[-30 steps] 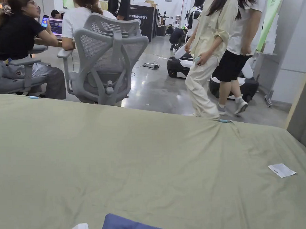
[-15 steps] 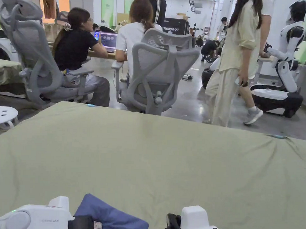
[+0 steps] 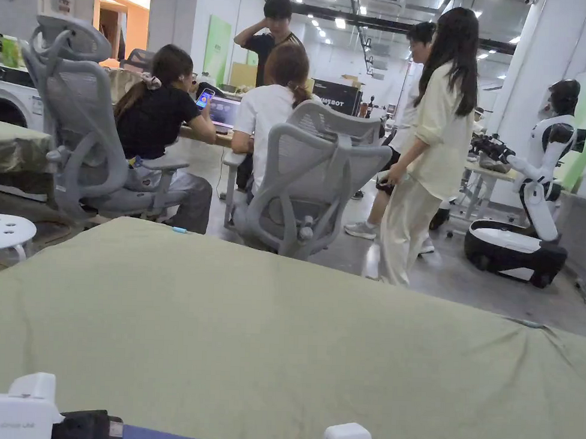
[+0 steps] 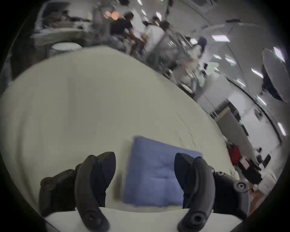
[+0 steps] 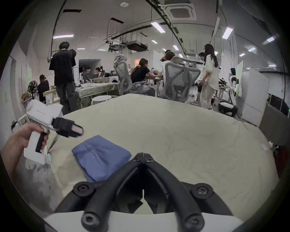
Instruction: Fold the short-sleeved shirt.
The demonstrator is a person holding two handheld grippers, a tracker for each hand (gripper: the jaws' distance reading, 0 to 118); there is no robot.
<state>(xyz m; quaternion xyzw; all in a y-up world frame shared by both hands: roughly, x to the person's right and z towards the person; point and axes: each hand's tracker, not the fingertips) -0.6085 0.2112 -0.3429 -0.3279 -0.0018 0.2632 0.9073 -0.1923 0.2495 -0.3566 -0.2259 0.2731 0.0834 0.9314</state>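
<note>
The right tongs [image 5: 143,154] are pressed together, holding nothing, above the table [image 5: 180,133] just right of the shirt [image 5: 100,157]. The left tongs [image 4: 145,166] gape wide over the shirt [image 4: 155,172], not touching it. The blue shirt lies folded into a rectangle at the table's six o'clock edge. At twelve o'clock beyond the table stands a grey chair [image 3: 314,188].

Folded shirt [image 5: 100,155] on the table [image 5: 180,133], between left tool [image 4: 145,166] and right tool [image 5: 143,154]
</note>
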